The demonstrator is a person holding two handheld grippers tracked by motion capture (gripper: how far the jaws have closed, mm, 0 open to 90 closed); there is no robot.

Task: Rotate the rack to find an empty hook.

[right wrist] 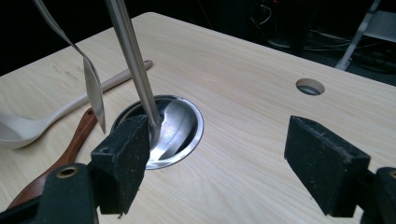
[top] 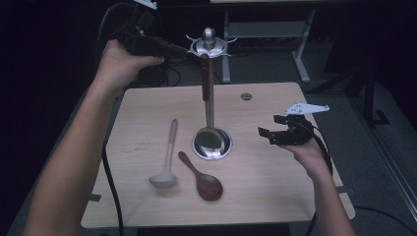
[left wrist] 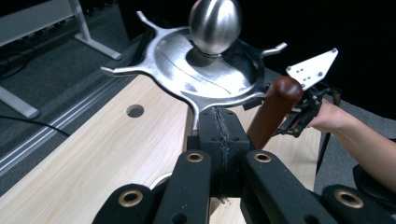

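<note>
At the upper left of the high view, the left hand-held gripper (top: 184, 49) is raised above the far edge of the worktop (top: 275, 162), its jaws clenched shut on a metal arm of the utensil stand's top (top: 209, 46). In the left gripper view the closed jaws meet just under that spoked metal disc (left wrist: 187, 79) with its egg-shaped knob (left wrist: 215, 23).

A ladle (top: 208, 105) with a brown wooden handle hangs from the disc at the centre of the frame, its bowl down at the stand's round metal base (top: 223, 150).

The right hand-held gripper (top: 268, 135) hovers at the right of the frame, jaws spread wide and grasping nothing.

A white spoon (top: 167, 162) and a brown wooden spoon (top: 202, 179) lie on the worktop at lower centre-left, just beside each other.
</note>
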